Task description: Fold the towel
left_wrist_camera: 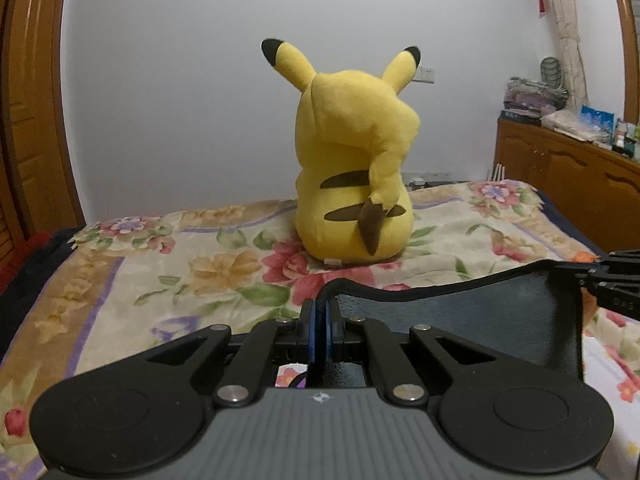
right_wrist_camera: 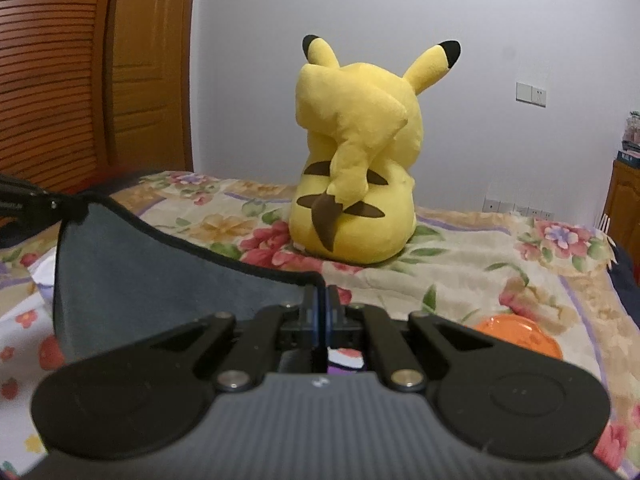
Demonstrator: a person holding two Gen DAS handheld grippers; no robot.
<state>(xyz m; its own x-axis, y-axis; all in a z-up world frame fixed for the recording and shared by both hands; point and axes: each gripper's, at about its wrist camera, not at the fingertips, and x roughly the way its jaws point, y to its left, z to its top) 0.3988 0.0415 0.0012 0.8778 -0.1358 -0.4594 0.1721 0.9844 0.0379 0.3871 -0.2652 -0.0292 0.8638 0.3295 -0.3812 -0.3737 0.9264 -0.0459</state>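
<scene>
My left gripper (left_wrist_camera: 320,312) is clenched on one top corner of the dark grey towel (left_wrist_camera: 460,332), and my right gripper (right_wrist_camera: 321,300) pinches the other corner. The towel (right_wrist_camera: 160,280) hangs stretched between them, raised above the near part of the floral blanket (left_wrist_camera: 180,272), its black-trimmed upper edge sagging in the middle. Farther off, a yellow plush toy (left_wrist_camera: 352,160) sits upright on the blanket with its back to me. An orange object (right_wrist_camera: 516,332) lies near my right side.

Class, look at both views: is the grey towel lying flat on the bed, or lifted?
Lifted. The towel hangs stretched between the left gripper and the right gripper, each shut on a corner, above the floral blanket.
</scene>
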